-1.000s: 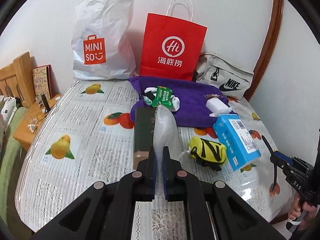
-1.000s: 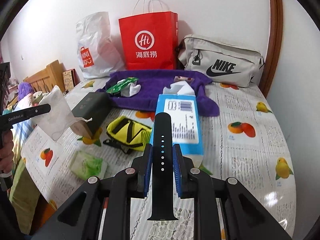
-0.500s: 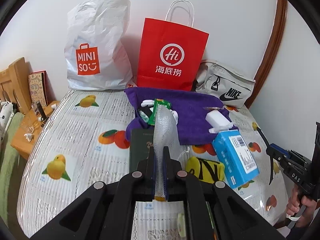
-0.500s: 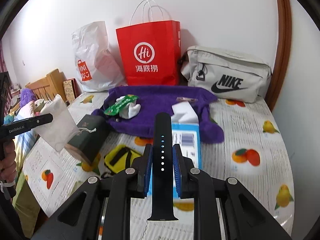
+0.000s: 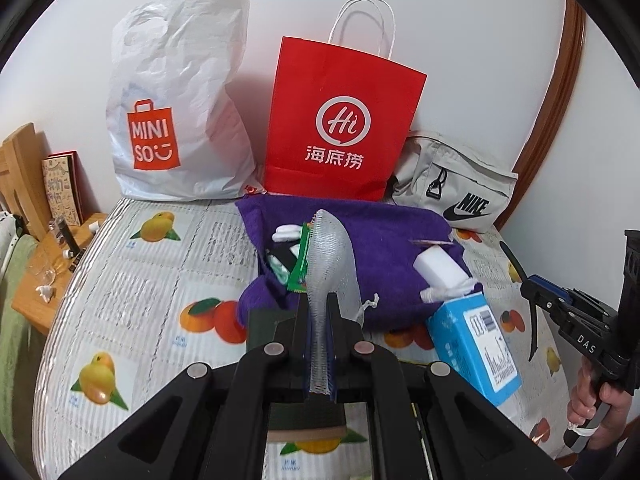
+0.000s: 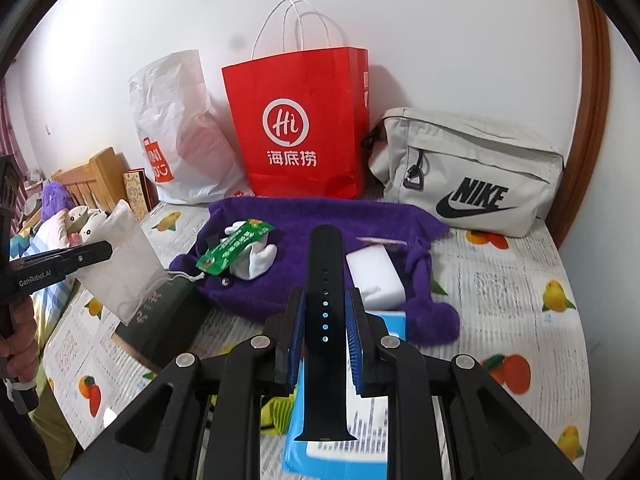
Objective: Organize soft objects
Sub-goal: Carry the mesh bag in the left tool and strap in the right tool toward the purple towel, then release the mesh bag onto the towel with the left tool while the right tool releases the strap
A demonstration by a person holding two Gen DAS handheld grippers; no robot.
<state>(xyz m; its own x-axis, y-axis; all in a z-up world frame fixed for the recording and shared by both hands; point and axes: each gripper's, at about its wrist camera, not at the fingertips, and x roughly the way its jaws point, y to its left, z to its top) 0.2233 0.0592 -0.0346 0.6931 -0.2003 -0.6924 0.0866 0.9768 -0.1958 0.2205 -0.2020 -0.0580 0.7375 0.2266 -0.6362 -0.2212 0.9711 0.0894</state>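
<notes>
My left gripper [image 5: 318,344] is shut on a white mesh drawstring pouch [image 5: 329,264], held above the table; the pouch also shows in the right wrist view [image 6: 128,268]. My right gripper [image 6: 325,320] is shut on a black watch strap [image 6: 325,292], seen edge-on in the left wrist view [image 5: 520,292]. A purple plush towel [image 6: 304,240] lies ahead with white gloves [image 6: 256,258], a green packet [image 6: 234,250] and a white block [image 6: 374,276] on it.
A red paper bag [image 5: 340,120], a white Miniso bag [image 5: 176,112] and a grey Nike pouch [image 6: 468,176] stand along the wall. A blue box [image 5: 476,348], a dark green box [image 6: 164,320] and a yellow pouch [image 6: 276,412] lie on the fruit-print tablecloth [image 5: 132,300].
Both grippers have risen and moved forward toward the purple towel, each still holding its item. The yellow pouch has dropped out of sight under the left gripper.
</notes>
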